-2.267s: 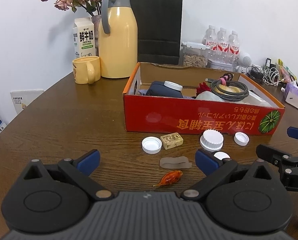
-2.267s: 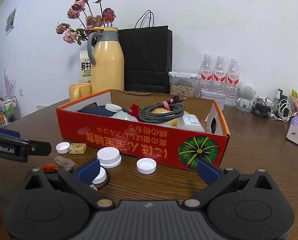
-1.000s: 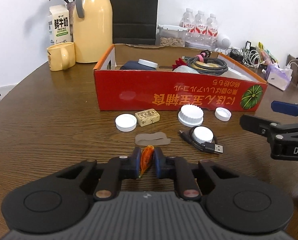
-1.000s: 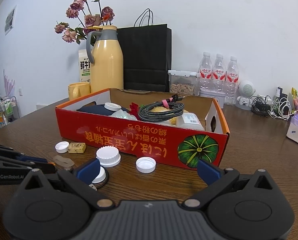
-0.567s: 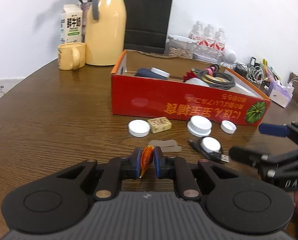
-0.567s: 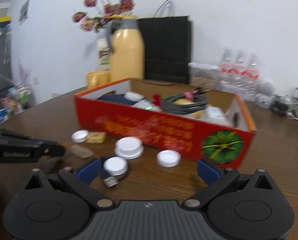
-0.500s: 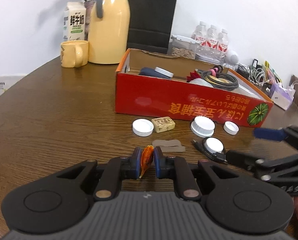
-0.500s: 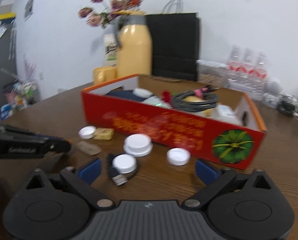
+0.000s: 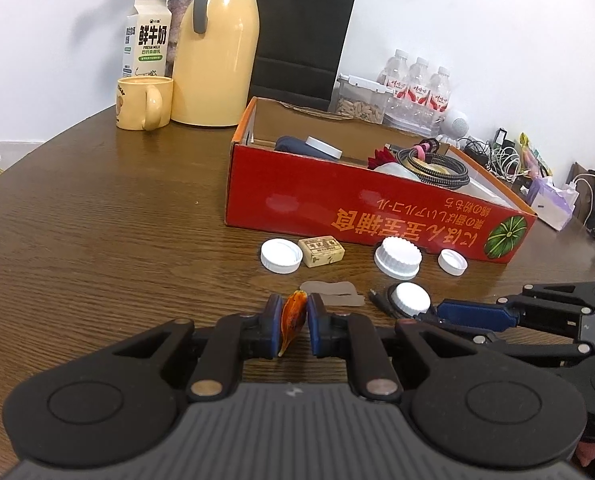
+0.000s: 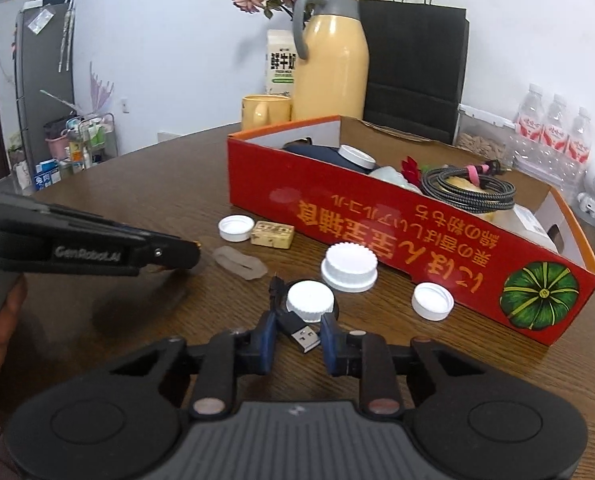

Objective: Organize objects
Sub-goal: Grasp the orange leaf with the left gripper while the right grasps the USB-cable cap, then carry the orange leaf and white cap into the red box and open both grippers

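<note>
My left gripper point(image 9: 293, 320) is shut on a small orange fish-shaped piece point(image 9: 294, 312), held just above the wooden table point(image 9: 117, 240). My right gripper point(image 10: 297, 334) comes in low from the right, and its jaws are closing on a coiled black USB cable point(image 10: 303, 334). The plug lies between the pads and touches them. A white cap point(image 10: 310, 300) sits on that coil. Behind stands a red cardboard box point(image 10: 397, 224) with a braided cable and other items inside. The left gripper point(image 10: 193, 254) shows at the left in the right wrist view.
Loose in front of the box are a white cap point(image 9: 280, 255), a tan block point(image 9: 321, 252), a ribbed white lid point(image 9: 397, 258), a small cap point(image 9: 452, 262) and a translucent grey piece point(image 9: 331, 292). A yellow jug point(image 9: 217, 52), mug point(image 9: 145, 102) and black bag point(image 9: 301, 36) stand behind.
The left gripper closed on the orange piece and lifted it off the table. The right gripper moved in to the cable coil and its wide-open jaws narrowed around the plug.
</note>
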The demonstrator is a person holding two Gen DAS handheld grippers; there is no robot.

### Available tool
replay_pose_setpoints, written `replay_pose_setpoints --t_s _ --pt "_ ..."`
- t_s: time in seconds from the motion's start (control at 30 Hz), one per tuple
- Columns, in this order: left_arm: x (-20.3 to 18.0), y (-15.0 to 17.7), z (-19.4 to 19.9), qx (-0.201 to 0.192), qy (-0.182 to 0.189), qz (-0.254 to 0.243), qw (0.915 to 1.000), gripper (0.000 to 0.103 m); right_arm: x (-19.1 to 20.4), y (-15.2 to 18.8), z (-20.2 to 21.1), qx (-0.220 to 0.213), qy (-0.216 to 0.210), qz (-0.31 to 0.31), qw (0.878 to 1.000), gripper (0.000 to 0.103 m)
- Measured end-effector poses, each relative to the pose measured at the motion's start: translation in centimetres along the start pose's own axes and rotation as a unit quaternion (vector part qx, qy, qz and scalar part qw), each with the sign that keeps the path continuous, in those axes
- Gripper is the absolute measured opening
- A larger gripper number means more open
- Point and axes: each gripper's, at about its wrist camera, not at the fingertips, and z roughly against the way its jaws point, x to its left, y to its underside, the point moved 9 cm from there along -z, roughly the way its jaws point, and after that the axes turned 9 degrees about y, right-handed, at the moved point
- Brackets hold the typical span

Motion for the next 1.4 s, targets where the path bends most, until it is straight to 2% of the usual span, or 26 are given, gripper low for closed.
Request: replay_pose_setpoints --t_s 0.27,0.3,0.33,0.53,0.67,1.03,1.2,1.4 --pt "0.1 0.0 0.0 -0.002 -0.002 0.0 1.0 0.014 -0.1 -0.3 1.9 -0.03 0.007 0.001 1.0 0.022" --pt "0.1 0.0 0.0 -0.002 -0.003 0.0 1.0 0.014 -0.3 -0.4 2.0 -0.035 0.008 0.0 0.999 0.013" --pt "0.2 0.0 0.0 -0.002 -0.004 0.001 1.0 0.014 -0.4 -0.6 2.1 -0.038 0.007 -0.003 0.999 0.01" --pt "0.1 0.0 0.0 -0.001 -0.009 -0.001 1.0 0.014 -1.4 -1.3 2.7 -0.056 0.014 -0.01 0.998 0.009" --pt "0.0 0.0 0.0 -0.003 -0.012 -0.002 0.9999 0.014 -1.7 -1.7 3.0 -0.066 0.015 -0.015 0.998 0.003" --pt "-0.6 -0.6 0.3 -0.01 -0.01 -0.008 0.9999 0.014 -3.4 -3.4 4.0 -0.101 0.025 -0.032 0.994 0.003" --pt "-1.8 -2.6 1.0 -0.027 0.0 -0.019 0.9995 0.014 -4.5 -5.4 4.4 -0.122 0.029 -0.038 0.991 0.003" --pt "-3.9 -7.1 0.6 -0.069 0.016 -0.036 0.9969 0.014 -6.4 -9.7 4.0 -0.16 0.038 -0.052 0.985 0.003"
